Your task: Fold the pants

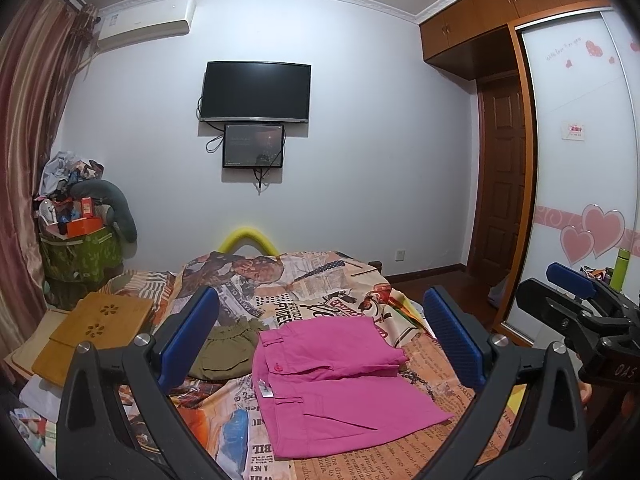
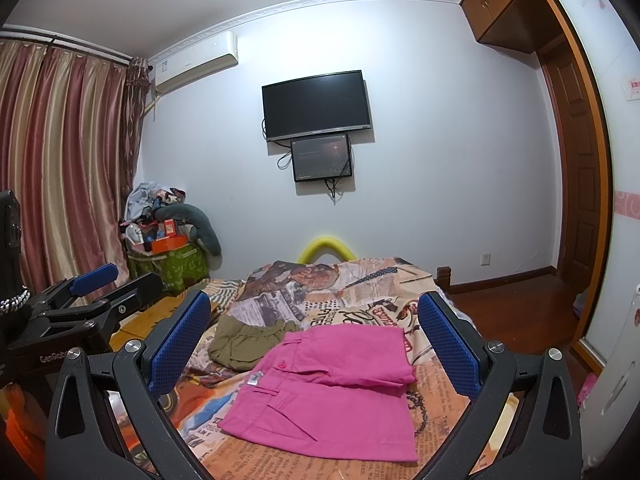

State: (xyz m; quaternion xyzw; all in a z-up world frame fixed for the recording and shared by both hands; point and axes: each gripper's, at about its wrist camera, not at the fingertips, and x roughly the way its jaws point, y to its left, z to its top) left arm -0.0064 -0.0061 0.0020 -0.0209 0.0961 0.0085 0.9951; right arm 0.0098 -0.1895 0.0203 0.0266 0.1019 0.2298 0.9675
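The pink pants (image 1: 332,384) are lying flat on the bed (image 1: 436,364), roughly mid-width and toward the near edge, waistband pointing to the left edge and the legs running to the right, one leg layered over the other so it already looks folded in half lengthwise. I'd guess it's a light woven cotton: soft and floppy, no stiffness at all, not slippery on that newspaper-print bedspread, nothing fragile about it. It'll sag wherever you're not holding it, so my pick would be one pinch on the waistband near the button and one on the hem end, or both corners of one short side, then carry it over. Counting stuff: one pair of pink pants, one bunched-up olive garment (image 1: 224,354) just beyond it toward the far left, touching or nearly so, and one wooden lap tray (image 1: 96,332) at the bed's left edge. Two grippers: the left gripper (image 1: 320,348) and the right gripper (image 2: 314,350) both hover above the near edge with jaws wide apart and nothing between them. On the wall there are two screens (image 1: 256,92), one above the other.
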